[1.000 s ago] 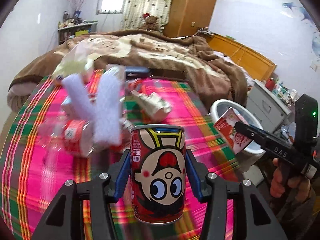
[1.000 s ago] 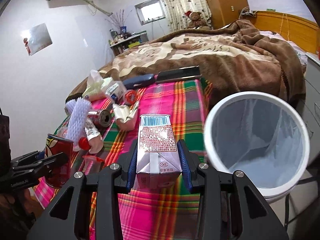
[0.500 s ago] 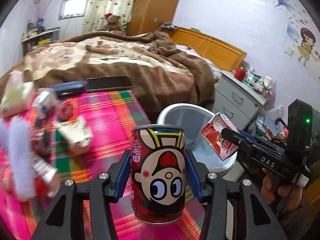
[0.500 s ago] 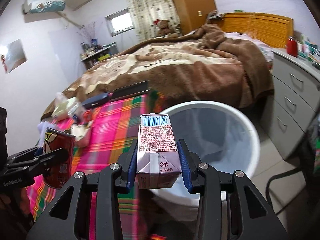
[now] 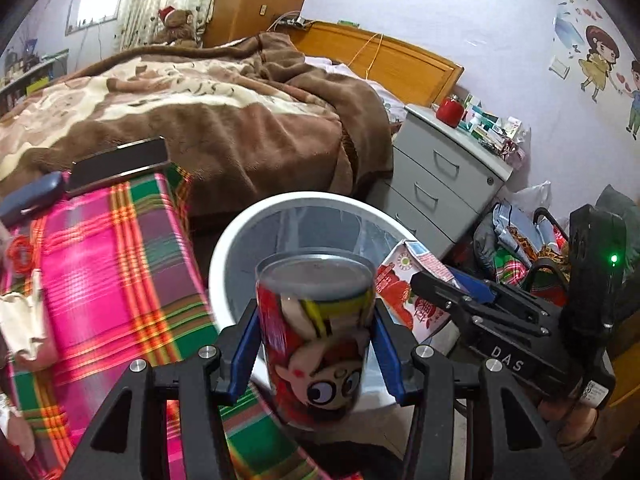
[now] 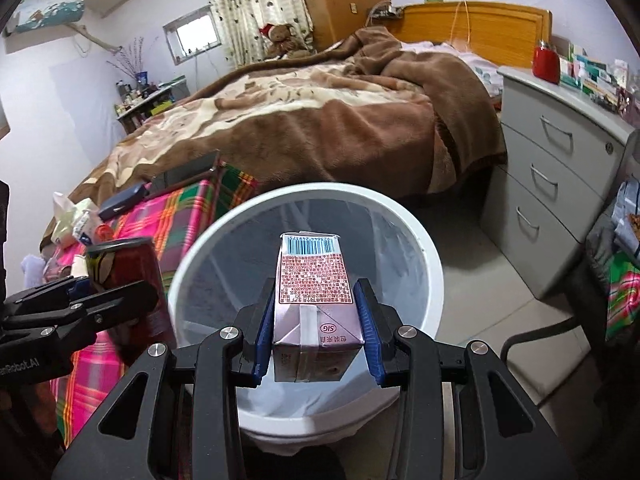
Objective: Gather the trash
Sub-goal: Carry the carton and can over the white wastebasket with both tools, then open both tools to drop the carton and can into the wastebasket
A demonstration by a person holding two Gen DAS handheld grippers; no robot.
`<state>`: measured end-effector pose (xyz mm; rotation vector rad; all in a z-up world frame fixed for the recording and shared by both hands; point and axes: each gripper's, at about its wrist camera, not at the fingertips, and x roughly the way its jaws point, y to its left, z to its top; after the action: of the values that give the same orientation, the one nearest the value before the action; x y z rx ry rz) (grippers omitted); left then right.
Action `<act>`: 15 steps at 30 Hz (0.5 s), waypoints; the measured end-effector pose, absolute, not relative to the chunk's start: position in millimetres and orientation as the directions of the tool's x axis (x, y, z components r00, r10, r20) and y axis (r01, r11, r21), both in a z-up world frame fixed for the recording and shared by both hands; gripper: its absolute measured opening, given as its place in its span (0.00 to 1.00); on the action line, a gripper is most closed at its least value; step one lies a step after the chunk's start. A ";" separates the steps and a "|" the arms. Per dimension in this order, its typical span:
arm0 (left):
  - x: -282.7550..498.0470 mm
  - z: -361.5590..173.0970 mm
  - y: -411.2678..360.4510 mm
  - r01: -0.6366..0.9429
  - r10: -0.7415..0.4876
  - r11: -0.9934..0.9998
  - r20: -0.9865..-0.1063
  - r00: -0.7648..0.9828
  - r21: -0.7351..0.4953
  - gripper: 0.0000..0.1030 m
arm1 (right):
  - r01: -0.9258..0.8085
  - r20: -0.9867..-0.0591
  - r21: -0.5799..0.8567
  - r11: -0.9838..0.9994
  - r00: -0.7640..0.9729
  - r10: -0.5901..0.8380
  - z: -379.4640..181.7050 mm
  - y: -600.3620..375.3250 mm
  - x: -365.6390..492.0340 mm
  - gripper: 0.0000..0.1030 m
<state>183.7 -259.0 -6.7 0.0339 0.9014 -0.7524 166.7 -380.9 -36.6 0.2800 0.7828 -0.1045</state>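
A red cartoon-printed can (image 5: 316, 344) is being gripped by the left claw (image 5: 316, 354) over the white bin (image 5: 224, 256), beside the plaid tabletop (image 5: 120, 272). A drink carton (image 6: 316, 304) is being clamped by the right claw (image 6: 316, 336) above the bin's lined opening.

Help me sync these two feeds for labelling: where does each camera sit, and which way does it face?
Left wrist: on the left gripper, facing down at its red can by the bin; a hand shows.
Right wrist: on the right gripper, facing down over its carton; no body visible.
Shared: bin, bed, plaid cloth, drawers.
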 end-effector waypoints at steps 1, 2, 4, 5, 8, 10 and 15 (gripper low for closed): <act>185.4 -9.6 -262.8 0.607 -0.577 0.746 -0.721 0.384 -0.273 0.51 | 0.198 -0.711 0.208 0.958 0.704 0.009 -37.9 -382.6 165.5 0.38; 187.3 -13.0 -265.9 0.608 -0.574 0.746 -0.726 0.380 -0.272 0.51 | 0.200 -0.714 0.208 0.957 0.700 0.009 -40.0 -384.5 166.3 0.38; 190.8 -19.6 -270.1 0.602 -0.567 0.750 -0.736 0.370 -0.275 0.51 | 0.199 -0.722 0.213 0.957 0.692 0.017 -43.7 -386.5 167.7 0.38; 192.8 -22.8 -271.2 0.598 -0.568 0.750 -0.738 0.364 -0.282 0.51 | 0.189 -0.724 0.220 0.957 0.689 0.030 -45.3 -387.4 168.1 0.38; 192.9 -24.6 -271.8 0.599 -0.571 0.750 -0.732 0.373 -0.280 0.56 | 0.185 -0.731 0.224 0.957 0.681 0.039 -48.3 -389.4 167.5 0.39; 193.6 -23.4 -270.4 0.600 -0.587 0.743 -0.719 0.371 -0.297 0.63 | 0.200 -0.734 0.212 0.957 0.679 0.020 -49.1 -392.2 167.5 0.53; 193.0 -19.4 -263.4 0.589 -0.593 0.747 -0.710 0.381 -0.308 0.63 | 0.215 -0.726 0.226 0.950 0.688 0.017 -47.1 -394.1 161.9 0.64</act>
<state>193.0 -263.4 -19.4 -0.0052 0.9079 -0.7538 161.9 -394.1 -47.1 0.3057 0.8078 -0.1131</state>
